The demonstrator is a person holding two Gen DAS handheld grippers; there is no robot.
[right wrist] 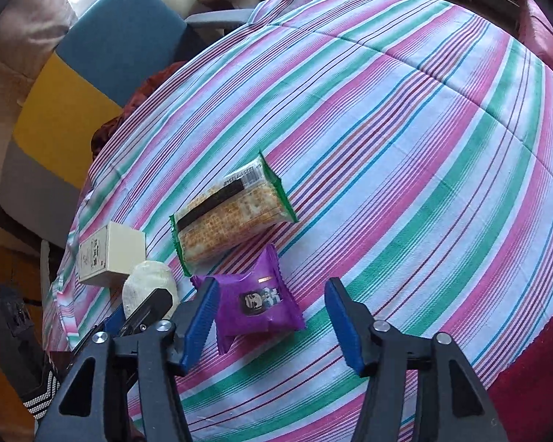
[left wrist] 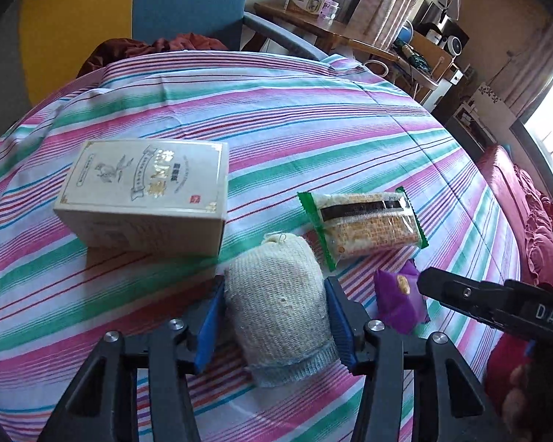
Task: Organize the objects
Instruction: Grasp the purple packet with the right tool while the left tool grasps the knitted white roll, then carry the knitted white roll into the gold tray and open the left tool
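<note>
Left gripper (left wrist: 275, 305) apparently pinches the knitted pouch (left wrist: 280, 305); right gripper (right wrist: 272, 316) spread.

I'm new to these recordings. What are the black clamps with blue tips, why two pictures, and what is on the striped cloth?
Each clamp is a hand-held two-finger gripper with a camera looking along its fingers, so each picture is one gripper's own view. The left gripper has its blue pads against a knitted cream pouch and seems to grip it. The right gripper stands open around a purple snack packet, one pad beside it, the other clear. Also on the striped cloth: a cream box and a green-edged cracker pack.
</note>
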